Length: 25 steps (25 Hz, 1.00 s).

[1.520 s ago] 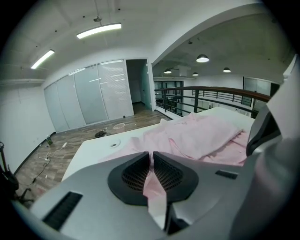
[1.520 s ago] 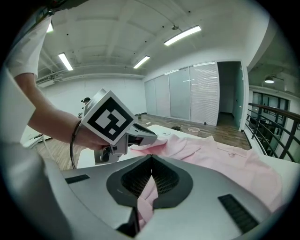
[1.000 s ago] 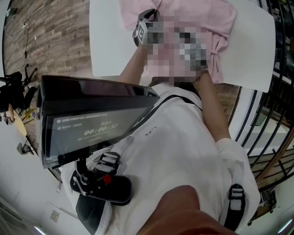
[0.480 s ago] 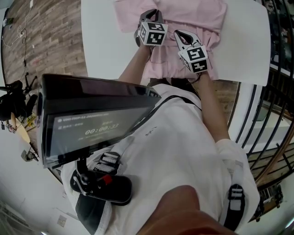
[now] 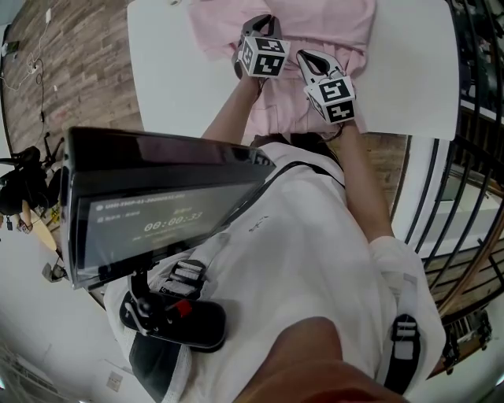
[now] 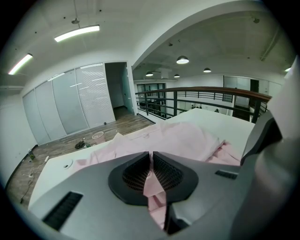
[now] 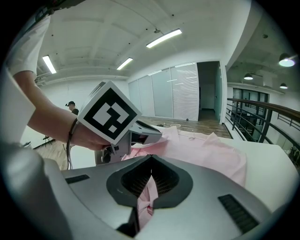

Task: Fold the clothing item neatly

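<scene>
The person wears a white short-sleeved shirt (image 5: pixel 315 252) that fills the middle of the head view. A thin black strap (image 5: pixel 303 168) crosses it, and at lower right sits a black-and-grey buckle (image 5: pixel 404 337). A thin dark band (image 7: pixel 70 136) circles the left wrist. The left gripper (image 6: pixel 151 164) and right gripper (image 7: pixel 151 173) each have a smooth grey shell, black ribbed pads (image 6: pixel 134 176) and a white cube with black square markers (image 5: pixel 265 57).

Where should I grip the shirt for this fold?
Take the near part in two pinches side by side, coming in from the person's side of the table. The shirt is thin, limp cloth spread flat, so a pinched fold holds; left gripper and right gripper are shut on it this way.
</scene>
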Motion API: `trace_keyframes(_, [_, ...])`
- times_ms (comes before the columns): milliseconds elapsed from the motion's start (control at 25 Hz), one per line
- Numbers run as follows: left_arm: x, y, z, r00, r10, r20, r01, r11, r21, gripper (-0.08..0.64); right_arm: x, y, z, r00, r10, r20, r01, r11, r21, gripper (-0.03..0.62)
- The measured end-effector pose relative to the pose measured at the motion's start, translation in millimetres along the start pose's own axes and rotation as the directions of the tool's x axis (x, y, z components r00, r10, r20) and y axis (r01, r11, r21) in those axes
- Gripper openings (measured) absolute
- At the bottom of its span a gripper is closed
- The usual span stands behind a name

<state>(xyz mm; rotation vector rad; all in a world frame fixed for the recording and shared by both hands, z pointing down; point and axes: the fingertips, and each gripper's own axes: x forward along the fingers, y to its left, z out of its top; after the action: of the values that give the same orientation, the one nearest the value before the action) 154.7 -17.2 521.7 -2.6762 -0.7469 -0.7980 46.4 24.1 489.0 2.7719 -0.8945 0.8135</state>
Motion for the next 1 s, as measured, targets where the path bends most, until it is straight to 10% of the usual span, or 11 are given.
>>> trace_keyframes(1000, [1.8, -14.1, 13.4, 0.999, -0.039, 0.023, 0.039, 0.999, 0.026, 0.029, -4.9, -3.0, -1.2, 1.000, -0.027, 0.000, 0.027, 1.000, 0.010, 0.005])
